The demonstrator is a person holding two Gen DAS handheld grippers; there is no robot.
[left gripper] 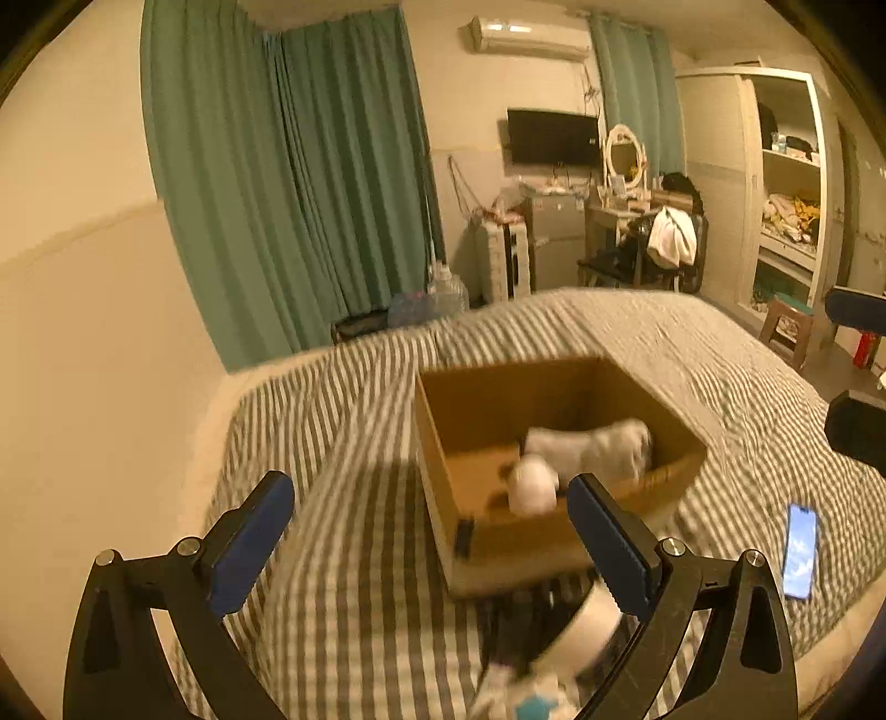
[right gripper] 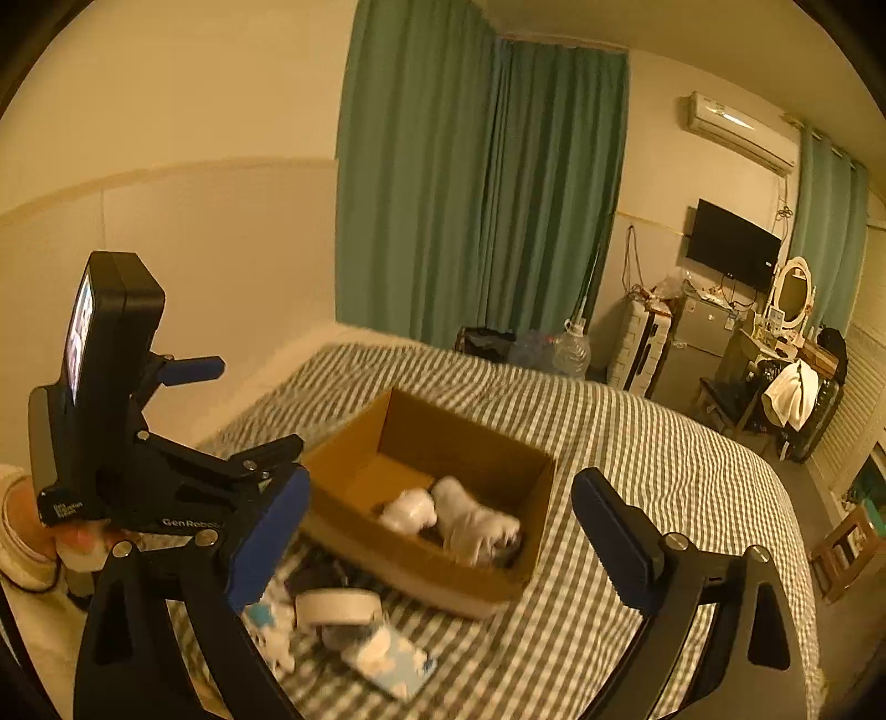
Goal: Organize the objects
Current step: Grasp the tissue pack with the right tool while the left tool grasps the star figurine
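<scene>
- An open brown cardboard box (right gripper: 421,498) is sitting on the striped bed cover (right gripper: 637,454), holding soft white bundles (right gripper: 476,523).
- Both tongs, left (left gripper: 432,531) and right (right gripper: 443,531), are hovering released, empty, near it.

Green curtains (right gripper: 476,183) hang at the far wall, air conditioner (left gripper: 529,34) above a dark wall television (left gripper: 552,137). Oval mirror (left gripper: 626,155) on a cluttered desk (contents blurred). Phone (left gripper: 800,551) lies on the striped bedspread (left gripper: 354,421).

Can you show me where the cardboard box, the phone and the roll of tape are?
cardboard box (right gripper: 382,531): right wrist view, near outer wall.
phone (left gripper: 800,551): left wrist view, middle of screen.
roll of tape (right gripper: 338,606): right wrist view, outer side.
</scene>
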